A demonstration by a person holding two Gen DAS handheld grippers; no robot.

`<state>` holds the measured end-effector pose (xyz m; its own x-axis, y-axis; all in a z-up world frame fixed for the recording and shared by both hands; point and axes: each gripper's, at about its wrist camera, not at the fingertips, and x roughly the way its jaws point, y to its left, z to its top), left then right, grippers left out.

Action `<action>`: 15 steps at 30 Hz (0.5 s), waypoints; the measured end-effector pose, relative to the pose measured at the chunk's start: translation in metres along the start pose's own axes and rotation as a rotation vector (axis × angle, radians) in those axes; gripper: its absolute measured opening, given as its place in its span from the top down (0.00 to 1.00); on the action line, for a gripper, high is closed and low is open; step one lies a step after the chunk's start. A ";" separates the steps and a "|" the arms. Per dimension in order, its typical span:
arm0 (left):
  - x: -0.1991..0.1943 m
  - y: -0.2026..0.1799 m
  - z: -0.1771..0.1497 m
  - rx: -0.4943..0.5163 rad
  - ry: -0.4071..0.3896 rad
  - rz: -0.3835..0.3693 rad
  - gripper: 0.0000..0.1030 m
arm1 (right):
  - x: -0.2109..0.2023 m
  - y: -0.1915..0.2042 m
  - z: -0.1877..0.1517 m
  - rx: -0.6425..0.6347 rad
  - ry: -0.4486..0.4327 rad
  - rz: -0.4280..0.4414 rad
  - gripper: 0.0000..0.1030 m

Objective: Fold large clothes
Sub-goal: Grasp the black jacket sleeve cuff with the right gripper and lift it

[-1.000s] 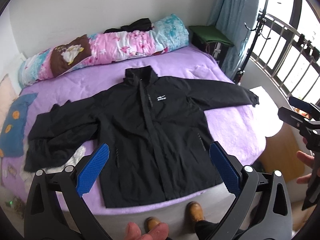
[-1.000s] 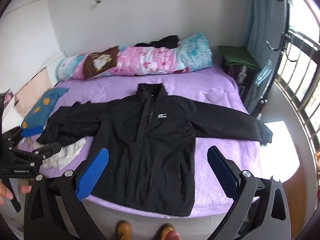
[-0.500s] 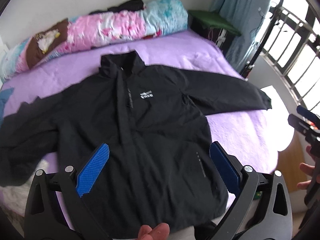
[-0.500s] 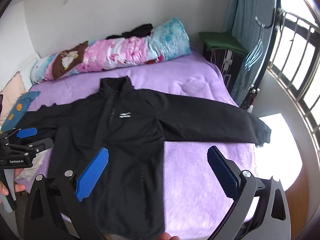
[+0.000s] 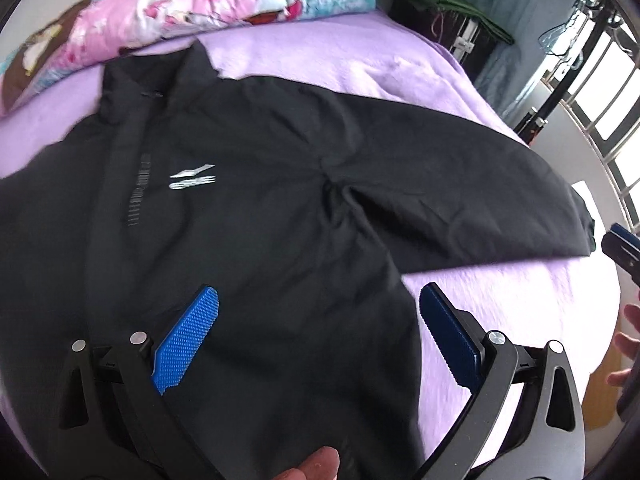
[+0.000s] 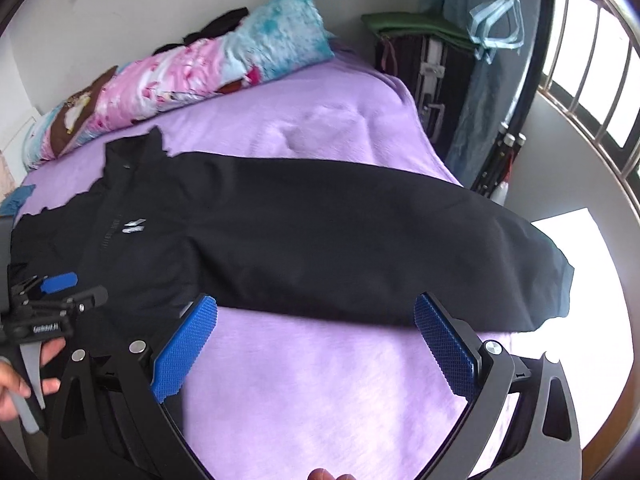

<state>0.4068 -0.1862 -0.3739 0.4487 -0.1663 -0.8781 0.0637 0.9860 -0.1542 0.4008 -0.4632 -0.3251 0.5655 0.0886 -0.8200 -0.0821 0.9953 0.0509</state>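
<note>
From the left wrist view, the black jacket (image 5: pixel 248 216) lies front-up and spread flat on the purple bed (image 5: pixel 360 64), collar toward the rolled floral quilt (image 5: pixel 208 4) at the far side, a white chest logo (image 5: pixel 193 177) beside the zip line and one sleeve (image 5: pixel 460 200) stretched out to the right, its cuff at the bed's edge. The fabric looks smooth apart from a pinch of creases at the armpit. The left hand-held gripper (image 5: pixel 320 336) hovers over the jacket's lower body, blue pads wide apart, released and gripping nothing; a fingertip (image 5: pixel 316 466) of the person shows at the bottom edge. At the far right, part of the right hand-held gripper (image 5: pixel 620 246) peeks in with fingers of the hand (image 5: pixel 626 344) beneath it. Over to the right wrist view: the jacket (image 6: pixel 200 248) fills the left and middle, and that long sleeve (image 6: pixel 380 248) runs across the bed (image 6: pixel 320 380) to a cuff near the right edge. The right hand-held gripper (image 6: pixel 316 340) hangs above bare purple cover just this side of the sleeve, jaws spread wide, released, touching nothing. At the left edge the left hand-held gripper (image 6: pixel 60 292) sits over the jacket's body, held by a hand (image 6: pixel 16 380). A green-topped case (image 6: pixel 424 48) stands beyond the bed by the blue curtain (image 6: pixel 480 80).
</note>
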 end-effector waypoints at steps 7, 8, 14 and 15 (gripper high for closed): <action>0.070 -0.023 0.018 0.053 0.046 -0.010 0.06 | 0.052 -0.059 0.008 0.123 0.024 -0.068 0.05; 0.078 -0.027 0.020 0.055 0.051 -0.017 0.06 | 0.055 -0.064 0.007 0.130 0.022 -0.075 0.05; 0.120 -0.038 0.023 0.061 0.082 -0.023 0.06 | 0.064 -0.130 0.001 0.233 0.012 -0.212 0.05; 0.125 -0.038 0.022 0.058 0.085 -0.019 0.06 | 0.063 -0.141 0.001 0.240 0.007 -0.234 0.05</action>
<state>0.4800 -0.2441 -0.4679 0.3700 -0.1828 -0.9109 0.1242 0.9814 -0.1465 0.4484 -0.5980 -0.3831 0.5402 -0.1429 -0.8293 0.2454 0.9694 -0.0071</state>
